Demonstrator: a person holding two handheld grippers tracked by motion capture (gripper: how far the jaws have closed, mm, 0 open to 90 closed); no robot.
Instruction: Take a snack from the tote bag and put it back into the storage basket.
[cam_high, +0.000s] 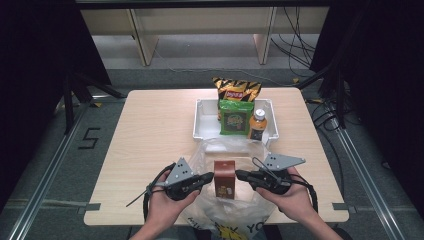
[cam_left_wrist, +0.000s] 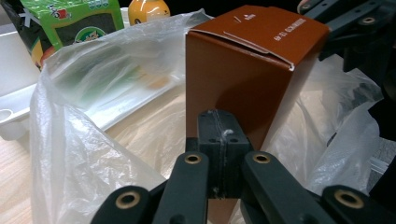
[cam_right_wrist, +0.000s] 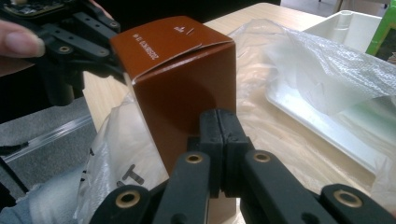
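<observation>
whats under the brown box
The brown box stands upright on the clear plastic bag, whose crumpled film spreads over the wooden table. Whatever lies directly beneath the box's base is covered.

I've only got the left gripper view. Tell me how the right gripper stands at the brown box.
Observer: The right gripper has its fingers shut, tips at the brown box, on the side opposite the left gripper.
Operator: Give me the box's place on the table.
Observer: It stands upright on the clear plastic bag, near the table's front edge.
Operator: Report what else is at the tray.
Observer: An orange-and-black snack bag stands at the white tray's far end, behind the green packet.
</observation>
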